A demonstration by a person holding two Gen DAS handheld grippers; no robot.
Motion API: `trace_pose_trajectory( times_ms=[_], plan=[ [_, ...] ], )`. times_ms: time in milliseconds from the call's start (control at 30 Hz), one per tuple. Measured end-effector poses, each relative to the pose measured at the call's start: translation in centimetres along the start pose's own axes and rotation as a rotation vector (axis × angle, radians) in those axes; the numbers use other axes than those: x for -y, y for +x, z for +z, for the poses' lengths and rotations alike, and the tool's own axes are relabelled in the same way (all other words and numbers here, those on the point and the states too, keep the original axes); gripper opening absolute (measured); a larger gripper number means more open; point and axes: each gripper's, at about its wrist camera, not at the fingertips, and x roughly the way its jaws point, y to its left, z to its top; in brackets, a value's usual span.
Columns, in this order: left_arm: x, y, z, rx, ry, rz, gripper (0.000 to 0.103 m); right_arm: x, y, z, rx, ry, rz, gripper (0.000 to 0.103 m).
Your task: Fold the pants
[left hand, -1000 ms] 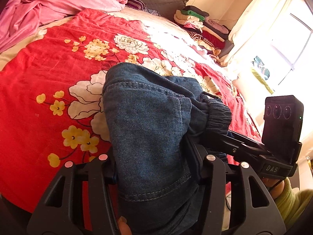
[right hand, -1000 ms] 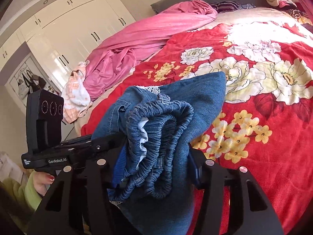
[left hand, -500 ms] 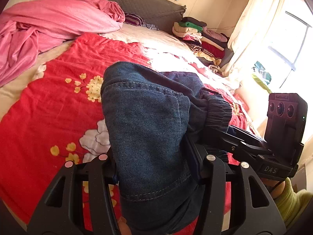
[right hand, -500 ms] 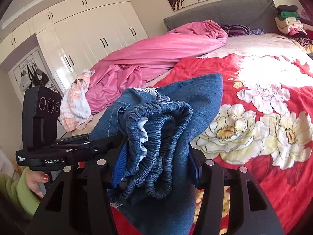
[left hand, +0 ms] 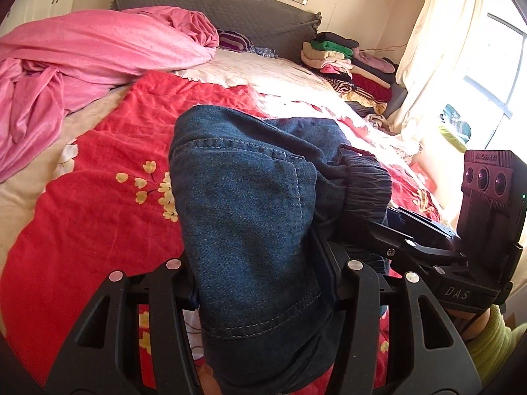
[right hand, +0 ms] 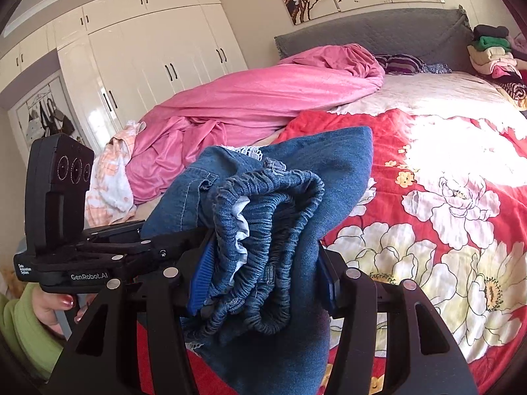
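Observation:
The blue denim pants [left hand: 250, 217] are bunched into a thick folded bundle, held in the air over the bed by both grippers. My left gripper [left hand: 260, 283] is shut on the hemmed leg side of the bundle. My right gripper [right hand: 263, 279] is shut on the side with the elastic waistband [right hand: 270, 217]. The right gripper [left hand: 428, 247] also shows in the left wrist view, just right of the bundle, and the left gripper [right hand: 108, 250] shows in the right wrist view, at its left. The cloth hides most of the fingers.
Below lies a red floral bedspread [right hand: 444, 230]. A crumpled pink blanket [left hand: 82, 59] fills the bed's far left. A stack of folded clothes [left hand: 349, 65] stands by the grey headboard [right hand: 378, 33]. White wardrobes [right hand: 148, 52] line the left wall, and a curtained window [left hand: 494, 65] is at the right.
Both grippers have lifted and tilted up with the bundle still held: the bedspread has dropped lower in both views, and the headboard, wall pictures and wardrobes have come into sight.

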Motion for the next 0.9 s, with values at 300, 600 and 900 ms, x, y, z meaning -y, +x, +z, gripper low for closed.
trace_pose_trajectory(
  times_ms=[300, 600, 900],
  plan=[
    [-1.4, 3.4, -0.1, -0.015, -0.02, 0.017, 0.044, 2.3, 3.3, -0.2, -0.054, 0.066, -0.031, 0.051],
    [-2.9, 5.4, -1.6, -0.096, -0.059, 0.065, 0.055, 4.4, 5.2, -1.7, -0.15, 0.181, -0.059, 0.068],
    [-3.6, 5.4, -2.5, -0.121, -0.08, 0.086, 0.074, 5.4, 4.7, -2.9, -0.172, 0.232, -0.132, 0.091]
  ],
)
